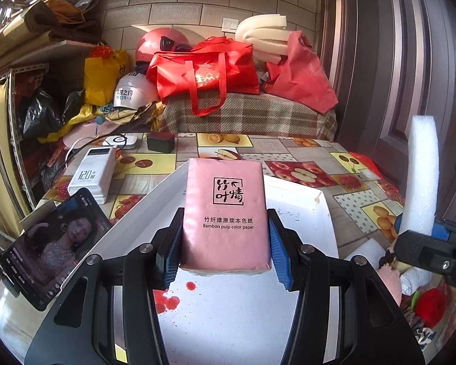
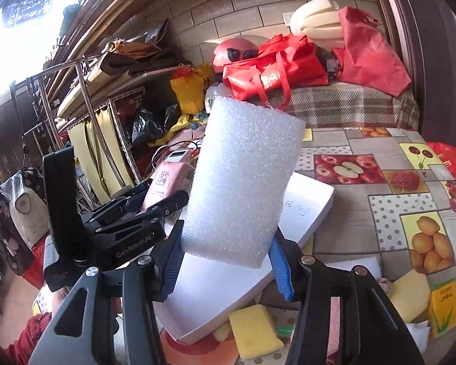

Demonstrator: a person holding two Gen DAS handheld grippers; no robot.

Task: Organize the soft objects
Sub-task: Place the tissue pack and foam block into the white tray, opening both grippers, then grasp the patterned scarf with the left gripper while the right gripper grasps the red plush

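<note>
I have both tongs loaded over the white box (image 1: pixel 291 194), which sits open on the fruit-patterned table (image 1: pixel 358 200) and, I judge, is where the soft things are meant to go. The left tongs (image 1: pixel 225 249) are clamped on the pink tissue pack (image 1: pixel 225 210) at its near end, blue pads pressing its two long sides, so the pack hangs centre frame above the box floor with its long axis running away from me toward the top of the frame and its printed face up. I take that grip as chosen to lay it down flat. The right tongs (image 2: pixel 225 261) are closed on the lower end of a white foam block (image 2: pixel 243 182), which stands on end, long axis running up the frame and leaning slightly right, its broad face toward the camera. In the left view it shows as a narrow upright strip at the right edge, well apart from the pack. A yellow sponge (image 2: pixel 255 331) lies on the table just outside the box's near corner, lower centre of the right view.
</note>
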